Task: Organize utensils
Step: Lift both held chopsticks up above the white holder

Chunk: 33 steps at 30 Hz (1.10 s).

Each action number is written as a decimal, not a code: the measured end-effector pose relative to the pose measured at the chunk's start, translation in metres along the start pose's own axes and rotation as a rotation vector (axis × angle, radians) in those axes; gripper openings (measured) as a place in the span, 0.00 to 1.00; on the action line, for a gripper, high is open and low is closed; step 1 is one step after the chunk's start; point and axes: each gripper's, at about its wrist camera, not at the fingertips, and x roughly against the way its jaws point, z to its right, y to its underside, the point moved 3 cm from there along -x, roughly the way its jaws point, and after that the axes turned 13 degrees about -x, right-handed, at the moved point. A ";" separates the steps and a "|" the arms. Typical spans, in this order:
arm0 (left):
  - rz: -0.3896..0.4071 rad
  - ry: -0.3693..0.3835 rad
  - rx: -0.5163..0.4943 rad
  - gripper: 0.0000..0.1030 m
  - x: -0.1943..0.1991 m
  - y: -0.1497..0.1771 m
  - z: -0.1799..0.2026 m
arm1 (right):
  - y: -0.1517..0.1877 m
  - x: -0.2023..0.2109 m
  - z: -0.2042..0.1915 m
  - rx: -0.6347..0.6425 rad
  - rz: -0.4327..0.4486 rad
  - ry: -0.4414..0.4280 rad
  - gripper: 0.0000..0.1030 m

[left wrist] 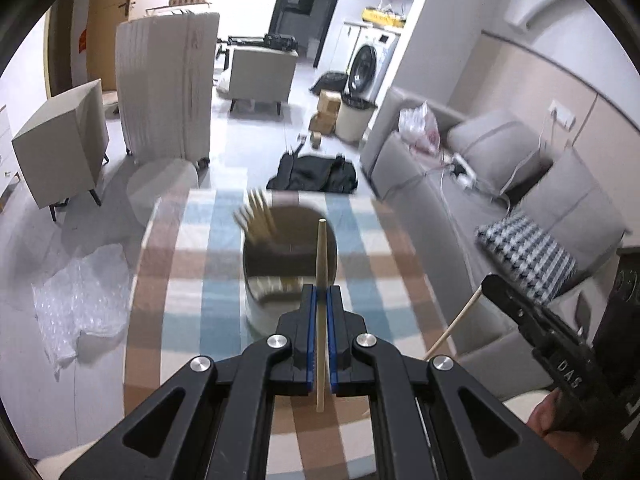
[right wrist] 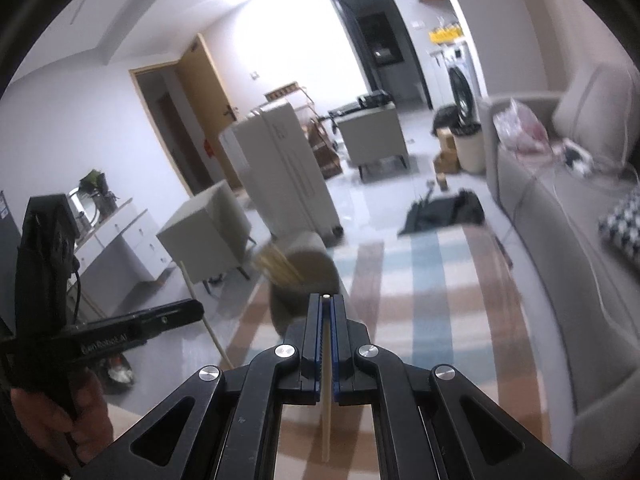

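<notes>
My left gripper [left wrist: 321,289] is shut on a wooden chopstick [left wrist: 321,264] that stands upright between its blue pads, its tip over a round metal holder [left wrist: 290,256]. The holder stands on the striped tablecloth [left wrist: 192,280] and has several chopsticks [left wrist: 256,218] leaning at its left rim. My right gripper [right wrist: 327,298] is shut on another chopstick [right wrist: 326,420], seen end-on, just in front of the same holder [right wrist: 308,272]. Each gripper shows in the other's view: the right one [left wrist: 486,282] with its chopstick [left wrist: 454,326], the left one [right wrist: 200,310] with its own [right wrist: 196,296].
The table's edge [left wrist: 138,280] drops to the floor at the left, where bubble wrap [left wrist: 80,300] lies. A grey sofa [left wrist: 500,200] with a checked cushion [left wrist: 528,252] runs along the right. A black bag [left wrist: 316,174] lies on the floor beyond the table.
</notes>
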 end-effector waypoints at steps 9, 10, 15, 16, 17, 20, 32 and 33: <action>0.142 0.014 0.102 0.00 0.024 -0.064 -0.041 | -0.078 -0.019 -0.062 0.116 0.056 -0.076 0.03; 0.157 0.012 0.115 0.00 0.023 -0.072 -0.047 | -0.085 -0.022 -0.068 0.130 0.060 -0.083 0.03; 0.202 -0.014 0.158 0.00 0.009 -0.086 -0.068 | -0.115 -0.043 -0.096 0.223 0.080 -0.110 0.03; 0.209 -0.014 0.175 0.00 0.002 -0.088 -0.073 | -0.118 -0.048 -0.099 0.234 0.080 -0.112 0.03; 0.211 -0.012 0.186 0.00 0.000 -0.089 -0.076 | -0.121 -0.053 -0.102 0.246 0.079 -0.115 0.03; 0.215 0.000 0.228 0.00 -0.018 -0.087 -0.089 | -0.126 -0.073 -0.109 0.283 0.071 -0.117 0.03; 0.183 0.044 0.307 0.00 -0.067 -0.073 -0.106 | -0.108 -0.139 -0.105 0.402 -0.014 -0.087 0.03; 0.182 0.038 0.301 0.00 -0.069 -0.072 -0.104 | -0.106 -0.142 -0.104 0.411 -0.022 -0.085 0.03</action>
